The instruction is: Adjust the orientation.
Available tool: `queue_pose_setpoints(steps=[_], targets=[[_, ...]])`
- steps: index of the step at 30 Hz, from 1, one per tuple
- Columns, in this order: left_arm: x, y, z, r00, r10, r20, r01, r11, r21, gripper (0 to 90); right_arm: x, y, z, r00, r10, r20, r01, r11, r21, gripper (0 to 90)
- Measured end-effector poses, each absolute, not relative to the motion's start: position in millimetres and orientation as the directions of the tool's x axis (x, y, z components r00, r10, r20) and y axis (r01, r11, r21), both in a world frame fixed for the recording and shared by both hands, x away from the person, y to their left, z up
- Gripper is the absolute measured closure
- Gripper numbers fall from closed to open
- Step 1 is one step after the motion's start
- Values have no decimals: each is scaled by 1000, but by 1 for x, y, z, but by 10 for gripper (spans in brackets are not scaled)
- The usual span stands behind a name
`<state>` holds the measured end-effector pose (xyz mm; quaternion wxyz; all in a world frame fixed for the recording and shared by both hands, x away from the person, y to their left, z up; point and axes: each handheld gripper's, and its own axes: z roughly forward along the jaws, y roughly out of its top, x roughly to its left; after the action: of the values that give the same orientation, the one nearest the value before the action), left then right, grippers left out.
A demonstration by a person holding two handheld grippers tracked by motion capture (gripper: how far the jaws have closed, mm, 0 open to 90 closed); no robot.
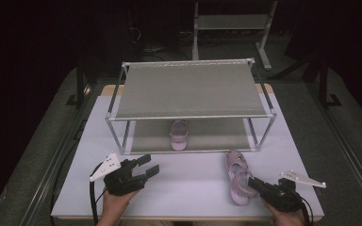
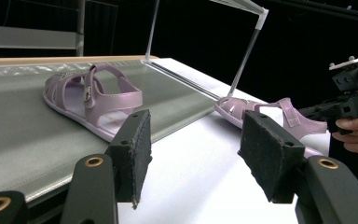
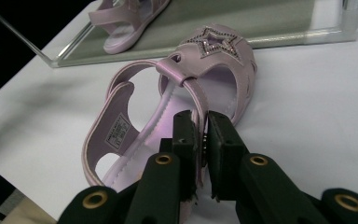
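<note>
Black-jawed right gripper [image 3: 201, 154] reaches in low, pinching a pink sandal's [image 1: 238, 176] strap; left gripper [image 1: 147, 167] rests beside, jaws spread.

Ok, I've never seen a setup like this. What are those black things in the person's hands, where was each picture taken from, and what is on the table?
A person sits at a white table and holds a hand-held pair of tongs in each hand.

The high view looks down from above. The other two pictures come from small cameras riding on each pair of tongs, looking along their black jaws.

On the table stands a two-level metal rack. One pink sandal lies on its lower shelf. The second sandal lies on the table in front of the rack.

The right tongs are shut on a strap of that second sandal. The left tongs are open and hold nothing.
</note>
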<state>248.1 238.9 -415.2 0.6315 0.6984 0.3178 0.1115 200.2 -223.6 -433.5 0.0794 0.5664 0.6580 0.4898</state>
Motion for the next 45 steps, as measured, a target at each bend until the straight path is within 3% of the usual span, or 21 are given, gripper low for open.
queue_pose_setpoints(steps=[8,16,36,45], targets=[[249,239,-416,772,585,-247,305,0,952,424,199,-221,-431,-374,748,548,664,-197,721,819],[249,242,-416,766,592,-249,306,5,952,424,200,-215,-428,-398,711,580,660,-217,719,818],[251,244,-418,759,594,-267,327,6,945,394,235,-191,-419,-403,728,555,642,-207,738,818],[252,244,-418,742,611,-276,346,5,938,325,260,-176,-421,-393,732,556,644,-213,735,818]])
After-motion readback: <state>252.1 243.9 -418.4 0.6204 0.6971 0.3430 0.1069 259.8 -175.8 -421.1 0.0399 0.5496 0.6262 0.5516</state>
